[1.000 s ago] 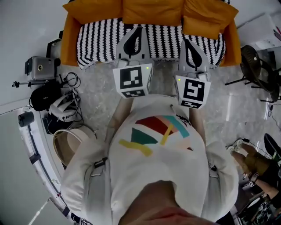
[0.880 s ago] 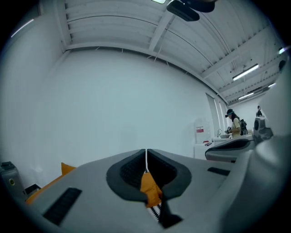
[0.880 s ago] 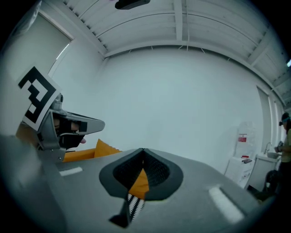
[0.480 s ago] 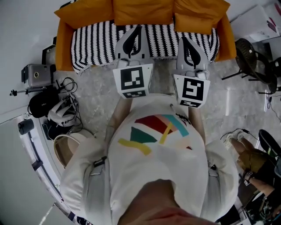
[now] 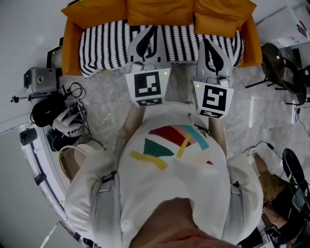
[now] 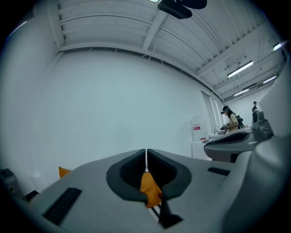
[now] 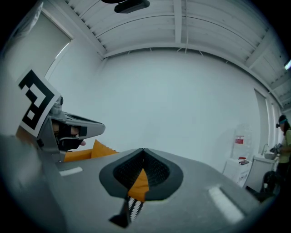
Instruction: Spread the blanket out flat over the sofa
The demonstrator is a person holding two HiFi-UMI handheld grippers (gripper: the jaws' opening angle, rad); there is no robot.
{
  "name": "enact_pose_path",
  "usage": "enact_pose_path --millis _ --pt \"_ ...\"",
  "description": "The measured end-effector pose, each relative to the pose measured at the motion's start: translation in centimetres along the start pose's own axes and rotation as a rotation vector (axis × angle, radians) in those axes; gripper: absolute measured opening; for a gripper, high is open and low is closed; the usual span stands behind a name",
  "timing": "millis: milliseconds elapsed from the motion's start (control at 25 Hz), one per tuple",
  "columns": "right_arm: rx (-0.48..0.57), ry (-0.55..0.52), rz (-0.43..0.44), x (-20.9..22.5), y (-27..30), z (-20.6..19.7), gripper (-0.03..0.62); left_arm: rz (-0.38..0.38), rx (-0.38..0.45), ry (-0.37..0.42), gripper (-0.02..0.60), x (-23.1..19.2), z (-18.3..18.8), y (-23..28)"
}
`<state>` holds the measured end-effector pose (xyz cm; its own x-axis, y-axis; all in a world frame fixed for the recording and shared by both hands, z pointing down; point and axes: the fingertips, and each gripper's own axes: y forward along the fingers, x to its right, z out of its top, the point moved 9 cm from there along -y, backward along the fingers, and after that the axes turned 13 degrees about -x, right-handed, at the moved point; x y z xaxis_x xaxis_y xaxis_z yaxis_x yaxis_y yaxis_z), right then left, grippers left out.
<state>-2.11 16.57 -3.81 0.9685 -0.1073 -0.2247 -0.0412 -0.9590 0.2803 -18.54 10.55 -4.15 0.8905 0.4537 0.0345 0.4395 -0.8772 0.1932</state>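
Grey marbled floor (image 5: 104,104) runs up to an orange sofa (image 5: 70,46) set against the far white wall. Orange cushions (image 5: 160,9) line the sofa back. The black-and-white striped blanket (image 5: 106,46) lies spread across the seat from the left armrest to the right one, and its near edge hangs over the seat front.

The person stands facing the sofa with both grippers held level and side by side. The left gripper (image 5: 154,29) has its fingers (image 6: 91,182) pressed together at the tips, with nothing clamped. The right gripper (image 5: 205,42) likewise has its fingers (image 7: 195,182) closed tip to tip and holds nothing.

From the head view, both sets of tips lie over the blanket's near part. Each gripper view shows the striped cloth and an orange cushion only through the gap behind the closed tips, lower down and beyond the fingers, not between the pads.

Camera gear and cables (image 5: 53,109) sit on the floor at the left.
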Motion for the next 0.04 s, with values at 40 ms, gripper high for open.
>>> enact_pose_path --millis 40 --pt "0.001 0.001 -0.001 -0.02 0.01 -0.05 0.003 0.001 -0.001 -0.001 0.021 -0.08 -0.11 0.0"
